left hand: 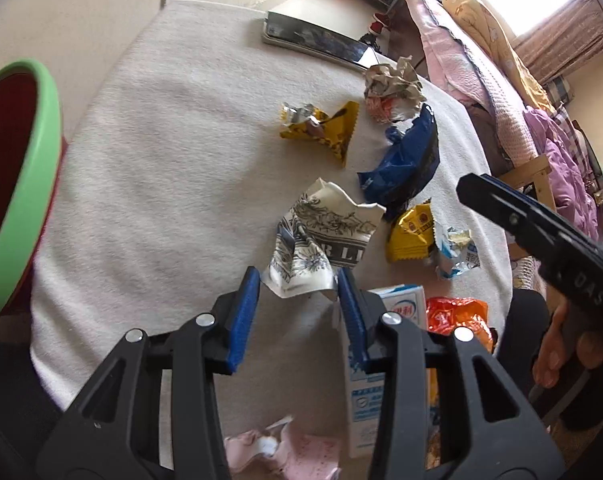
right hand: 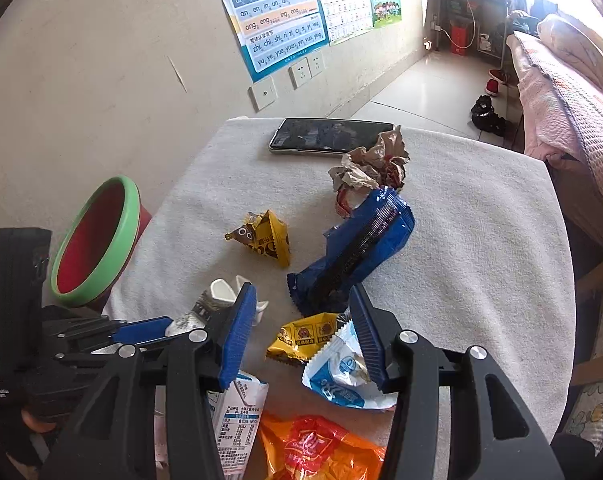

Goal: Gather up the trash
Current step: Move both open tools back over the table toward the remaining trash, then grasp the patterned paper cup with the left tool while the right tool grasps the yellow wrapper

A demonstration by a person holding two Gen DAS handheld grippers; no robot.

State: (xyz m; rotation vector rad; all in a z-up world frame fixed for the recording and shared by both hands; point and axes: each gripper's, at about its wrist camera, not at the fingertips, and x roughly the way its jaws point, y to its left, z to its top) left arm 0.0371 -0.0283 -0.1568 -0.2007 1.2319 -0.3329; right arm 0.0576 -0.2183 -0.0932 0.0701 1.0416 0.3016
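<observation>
White cloth: a pale towel covers the table, with trash strewn across it.
Left gripper: the left gripper points down at a crumpled paper cup; its blue pads stand on either side of the cup's near edge, partly open, and whether they press on it I cannot tell.
Right gripper: the right gripper hangs partly open over a small yellow wrapper and a blue-and-white wrapper, gripping neither.
Bin: a red bin with a green rim stands off the table edge, at ten o'clock from the right gripper.
Other trash: a blue packet lies at twelve o'clock from the right gripper, a crumpled paper ball beyond it, a yellow triangular wrapper at eleven o'clock.
Near edge: a milk carton and an orange bag lie at six o'clock.
Far edge: a phone lies flat.
</observation>
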